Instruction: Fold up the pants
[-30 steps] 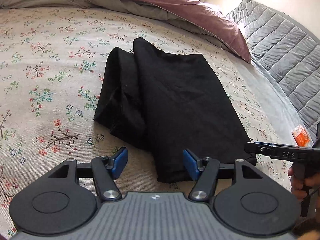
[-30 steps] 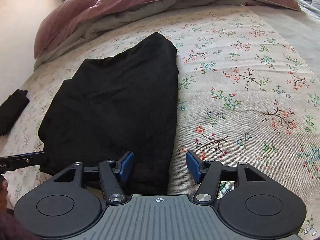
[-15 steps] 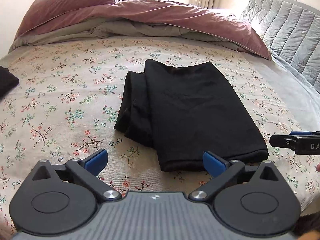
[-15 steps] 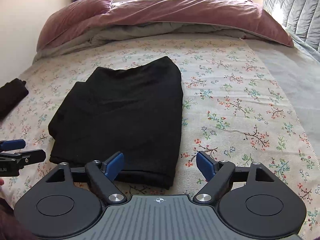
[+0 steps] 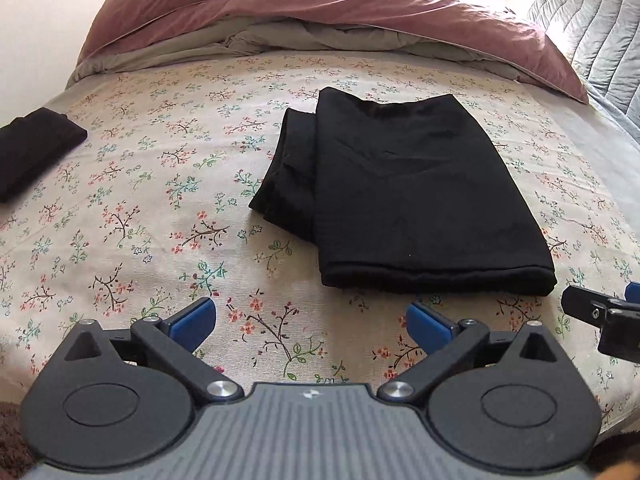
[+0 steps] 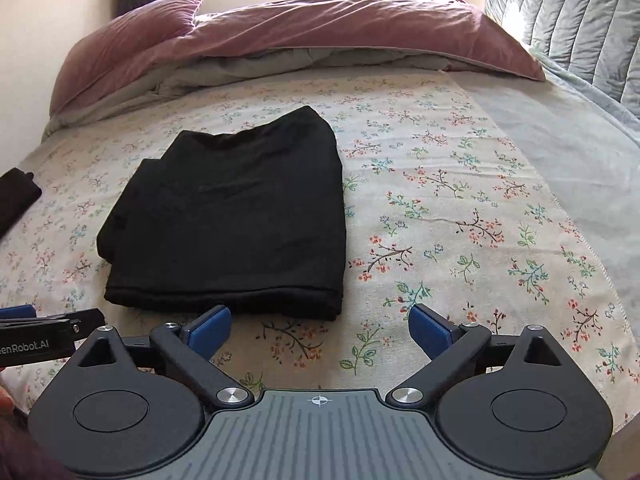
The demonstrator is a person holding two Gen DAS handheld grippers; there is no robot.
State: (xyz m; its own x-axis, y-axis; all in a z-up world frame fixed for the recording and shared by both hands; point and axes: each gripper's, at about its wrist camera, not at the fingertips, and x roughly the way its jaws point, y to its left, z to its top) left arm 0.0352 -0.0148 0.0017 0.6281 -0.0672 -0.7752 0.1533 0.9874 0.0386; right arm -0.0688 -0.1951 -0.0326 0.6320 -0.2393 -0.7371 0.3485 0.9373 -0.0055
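Left to right:

Far left on the bed sheet (image 5: 120,208): second dark folded item (image 5: 34,152), well apart from everything, not in play.

Left hand-held gripper (image 5: 312,322): jaws spread wide, nothing between them, hovering over bare floral sheet. Pants (image 5: 404,196) lie ahead and to its right, not touching.

Pants: black, matte, soft woven cloth, folded into a rough rectangle, centre of the bed. Long axis runs away from both grippers toward the pink duvet (image 5: 360,8). Near edge is a thick rounded fold. Left side is untidy: an under layer sticks out past the top panel, slightly rumpled.

Right hand-held gripper (image 6: 320,326): also released, empty. Its left pad sits just short of the pants' (image 6: 228,216) near right corner, so pants are ahead-left of it.

Judgement: the two are about equally close to the near fold; left is better placed for the stray left flap. Fold looks essentially done; only tidying left.

Far right: grey quilted headboard (image 5: 592,12).
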